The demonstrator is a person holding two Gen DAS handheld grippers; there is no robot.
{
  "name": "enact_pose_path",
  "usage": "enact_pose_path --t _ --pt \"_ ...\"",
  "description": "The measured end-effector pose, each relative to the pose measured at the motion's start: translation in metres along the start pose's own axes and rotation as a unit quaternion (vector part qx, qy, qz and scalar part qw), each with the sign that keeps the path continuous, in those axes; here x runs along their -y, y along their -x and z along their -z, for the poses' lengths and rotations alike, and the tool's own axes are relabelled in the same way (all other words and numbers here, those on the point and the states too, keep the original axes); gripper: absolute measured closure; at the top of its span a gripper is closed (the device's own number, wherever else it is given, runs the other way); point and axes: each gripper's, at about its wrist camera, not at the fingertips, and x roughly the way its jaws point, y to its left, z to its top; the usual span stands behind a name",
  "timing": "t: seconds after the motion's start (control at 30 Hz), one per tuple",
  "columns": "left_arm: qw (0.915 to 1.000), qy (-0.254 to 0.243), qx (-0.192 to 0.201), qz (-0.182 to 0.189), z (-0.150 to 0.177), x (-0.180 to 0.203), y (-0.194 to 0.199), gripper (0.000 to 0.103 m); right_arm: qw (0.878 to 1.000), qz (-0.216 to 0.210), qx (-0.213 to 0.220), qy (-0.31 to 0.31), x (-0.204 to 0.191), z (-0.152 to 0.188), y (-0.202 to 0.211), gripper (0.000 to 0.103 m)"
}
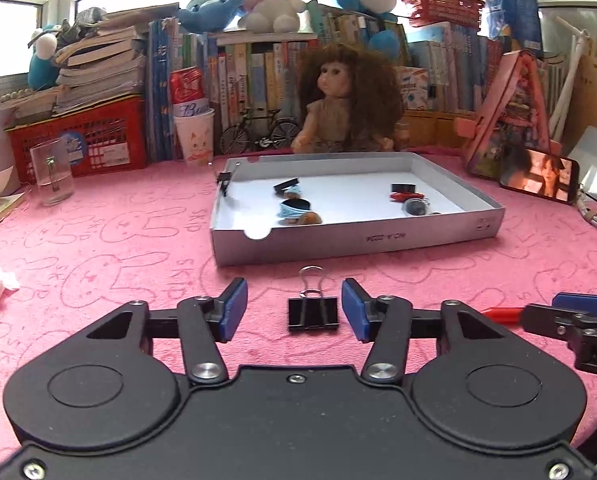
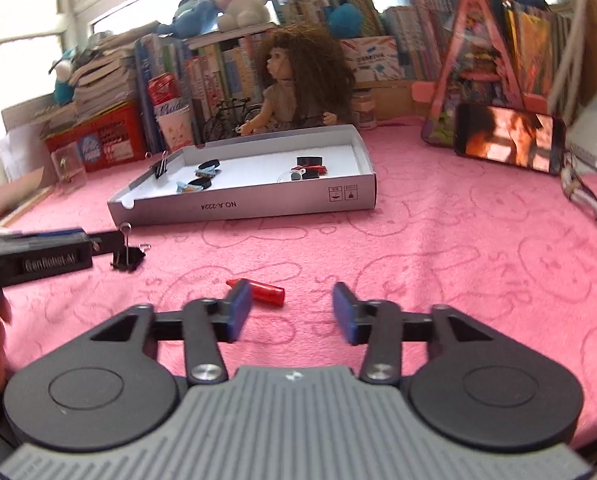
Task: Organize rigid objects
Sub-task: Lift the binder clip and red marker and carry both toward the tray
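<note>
One black metal binder clip (image 1: 313, 312) lies on the pink towel (image 1: 138, 240), between the parted, untouching pads of the left gripper (image 1: 294, 312). One red plastic tube (image 2: 263, 291) lies just ahead of the right gripper (image 2: 292, 310), its jaws spread, empty. Shallow white cardboard tray (image 1: 354, 236) beyond holds several small items; another clip (image 2: 160, 166) grips its rim.

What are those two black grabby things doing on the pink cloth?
A person is tidying small things into the white box. The left gripper is open, with a black binder clip lying between its fingers, not squeezed. The right gripper is open too, beside a red tube. Both things still lie outside the box.
</note>
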Motion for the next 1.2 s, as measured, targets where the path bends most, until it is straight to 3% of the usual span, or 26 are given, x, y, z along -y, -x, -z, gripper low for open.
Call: enact_pose_path --t 0.23,0.3,0.33,0.5,0.83,0.93,1.2 --pt "0.9996 -0.004 -0.028 0.003 0.006 0.012 -0.018 0.055 0.999 0.037 0.018 -0.024 -0.027 0.003 -0.006 0.035" --pt "0.9992 0.011 -0.037 0.006 0.006 0.01 -0.023 0.073 0.998 0.05 0.018 -0.029 -0.033 0.004 -0.01 0.034" --pt "0.999 0.022 -0.038 0.007 0.007 0.007 -0.023 0.074 0.998 0.056 0.017 -0.032 -0.035 0.004 -0.012 0.034" --pt "0.9993 0.026 -0.022 0.017 0.01 0.003 -0.015 0.074 0.994 0.108 0.027 -0.014 -0.05 0.009 -0.017 0.032" --pt "0.9991 0.037 -0.021 0.006 0.015 -0.004 -0.01 0.074 0.99 0.139 0.023 -0.015 -0.071 0.008 -0.032 0.032" --pt "0.9991 0.038 -0.02 0.006 0.015 -0.005 -0.01 0.074 0.989 0.143 0.027 -0.012 -0.071 0.008 -0.033 0.054" --pt "0.9987 0.045 -0.021 0.006 0.013 -0.006 -0.01 0.074 0.994 0.103 0.03 -0.011 -0.065 0.005 -0.03 0.055"
